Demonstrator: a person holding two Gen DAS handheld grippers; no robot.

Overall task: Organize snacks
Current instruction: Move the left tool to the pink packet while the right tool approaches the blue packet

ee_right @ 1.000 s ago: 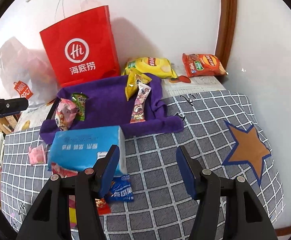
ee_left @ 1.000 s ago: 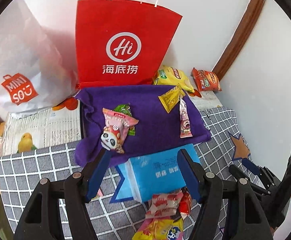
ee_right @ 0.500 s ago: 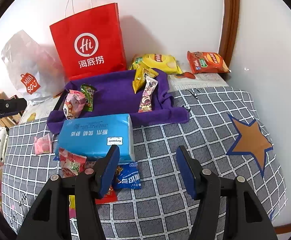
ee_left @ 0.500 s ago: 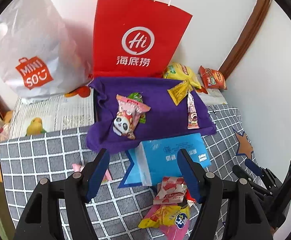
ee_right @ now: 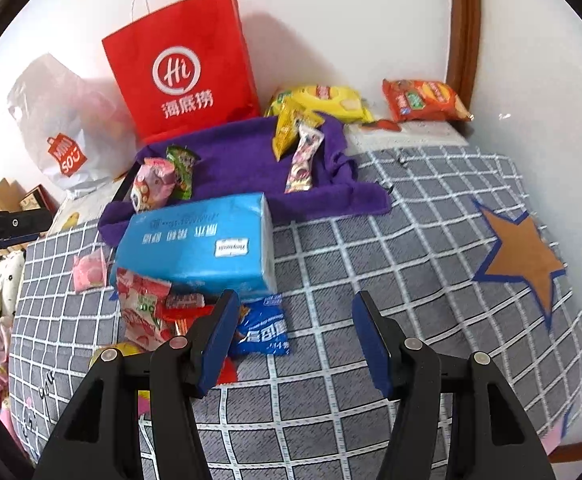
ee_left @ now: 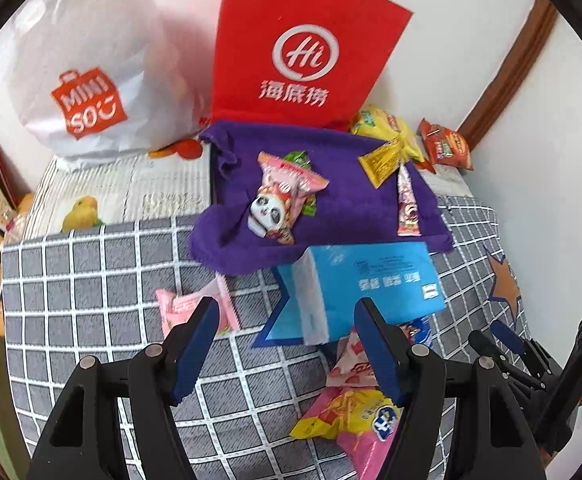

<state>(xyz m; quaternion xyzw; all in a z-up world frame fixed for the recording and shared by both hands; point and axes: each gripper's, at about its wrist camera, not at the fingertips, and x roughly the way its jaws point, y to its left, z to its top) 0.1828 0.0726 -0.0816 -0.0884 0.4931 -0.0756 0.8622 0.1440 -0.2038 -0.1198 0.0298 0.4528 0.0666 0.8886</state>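
A purple cloth point(ee_left: 343, 200) point(ee_right: 243, 160) lies at the back with several snack packets on it: a pink panda packet point(ee_left: 279, 200), a yellow sachet point(ee_left: 383, 160) and a long pink stick pack point(ee_left: 407, 200). A blue tissue pack point(ee_left: 371, 284) point(ee_right: 199, 248) lies in front of the cloth. Loose snacks lie near it: a pink packet point(ee_left: 195, 308), a red-and-white packet point(ee_right: 143, 308), a blue packet point(ee_right: 263, 328) and a pink-and-yellow bag point(ee_left: 355, 420). My left gripper point(ee_left: 287, 344) is open and empty above the checked cover. My right gripper point(ee_right: 295, 340) is open and empty, right of the loose snacks.
A red paper bag point(ee_left: 307, 52) and a white plastic bag point(ee_left: 87, 80) stand against the back wall. A yellow bag point(ee_right: 323, 98) and an orange bag point(ee_right: 423, 100) lie in the far corner. The wall is close on the right. The grey checked cover point(ee_right: 391, 260) spreads underneath.
Both grippers have pulled back and risen from the cloth, so more of the checked cover and the loose snacks show. Both stay open and empty.
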